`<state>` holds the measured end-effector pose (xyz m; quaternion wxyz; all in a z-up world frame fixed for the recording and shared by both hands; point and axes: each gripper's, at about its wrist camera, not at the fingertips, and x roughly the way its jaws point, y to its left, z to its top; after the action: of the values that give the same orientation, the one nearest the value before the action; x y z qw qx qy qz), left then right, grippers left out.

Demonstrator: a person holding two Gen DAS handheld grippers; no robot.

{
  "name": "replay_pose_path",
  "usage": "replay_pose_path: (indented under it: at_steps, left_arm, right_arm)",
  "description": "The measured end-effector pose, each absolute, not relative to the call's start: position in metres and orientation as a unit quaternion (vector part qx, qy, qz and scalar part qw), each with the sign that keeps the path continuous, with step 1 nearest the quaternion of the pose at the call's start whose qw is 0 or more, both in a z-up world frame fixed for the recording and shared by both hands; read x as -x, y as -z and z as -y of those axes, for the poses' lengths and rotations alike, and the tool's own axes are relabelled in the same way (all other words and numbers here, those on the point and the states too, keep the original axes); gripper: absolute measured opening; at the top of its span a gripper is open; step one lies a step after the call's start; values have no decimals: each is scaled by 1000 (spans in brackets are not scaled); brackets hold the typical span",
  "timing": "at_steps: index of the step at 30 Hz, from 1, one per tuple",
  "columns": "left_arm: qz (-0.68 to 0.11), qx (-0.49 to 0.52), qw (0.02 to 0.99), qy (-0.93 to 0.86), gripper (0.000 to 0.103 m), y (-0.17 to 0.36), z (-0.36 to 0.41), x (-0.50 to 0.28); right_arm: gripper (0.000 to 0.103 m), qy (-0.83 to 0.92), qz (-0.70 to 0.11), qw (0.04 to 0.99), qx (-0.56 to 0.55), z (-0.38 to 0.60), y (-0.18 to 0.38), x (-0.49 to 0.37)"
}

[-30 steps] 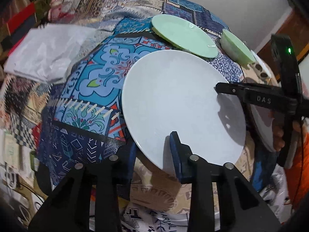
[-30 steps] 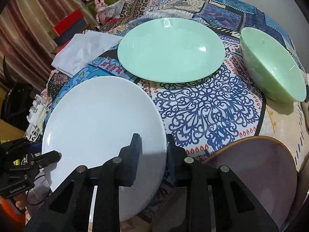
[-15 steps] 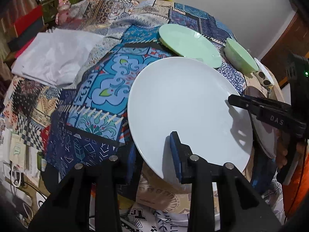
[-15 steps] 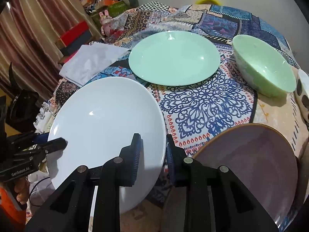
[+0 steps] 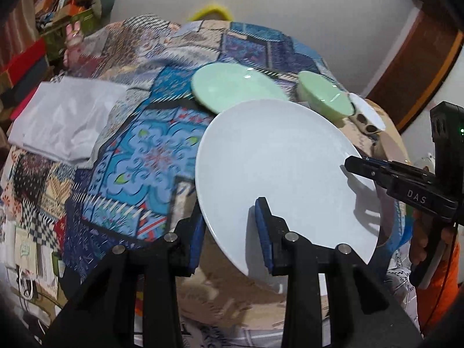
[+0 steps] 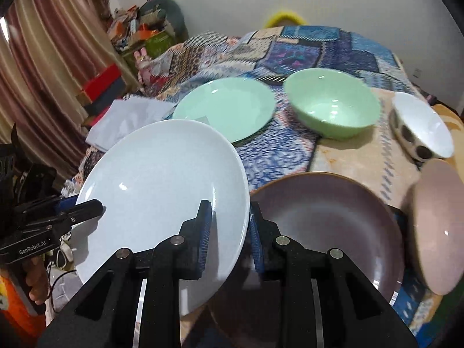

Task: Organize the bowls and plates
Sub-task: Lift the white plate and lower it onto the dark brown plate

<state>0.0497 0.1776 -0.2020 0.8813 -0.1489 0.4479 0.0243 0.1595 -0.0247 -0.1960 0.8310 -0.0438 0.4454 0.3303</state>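
Note:
A large white plate [image 5: 278,171] [image 6: 162,185] hangs above the patterned cloth, held from both sides. My left gripper [image 5: 232,226] is shut on its near left rim, and my right gripper [image 6: 229,232] is shut on its right rim. In the left wrist view the right gripper [image 5: 359,168] bites the plate's far edge; in the right wrist view the left gripper [image 6: 84,207] does the same at the left. A mint green plate [image 6: 226,107] and a mint green bowl [image 6: 330,104] lie farther back. A mauve plate [image 6: 327,220] sits beside my right fingers.
A white spotted bowl [image 6: 420,127] and a pale pink bowl [image 6: 438,226] stand at the right edge. Folded white cloth [image 5: 63,116] lies at the left of the table. Boxes and clutter [image 6: 136,37] pile up beyond, beside a curtain [image 6: 43,66].
The white plate has been lifted off the cloth by both grippers and carried up and towards the right. The table and the other dishes now sit lower and farther off.

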Motion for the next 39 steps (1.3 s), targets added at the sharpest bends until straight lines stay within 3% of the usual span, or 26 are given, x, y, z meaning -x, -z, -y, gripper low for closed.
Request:
replay_pose_path:
  at_steps: [14,39]
  left_arm:
    - [-437,124,890,38,33,179,-118,-81]
    - [-515,106,848,71,33,236,-52,-137]
  right_arm:
    - [23,-279,-433,857,12,94,186,-152]
    - [23,-233,-476,847,-45,162,231,-154]
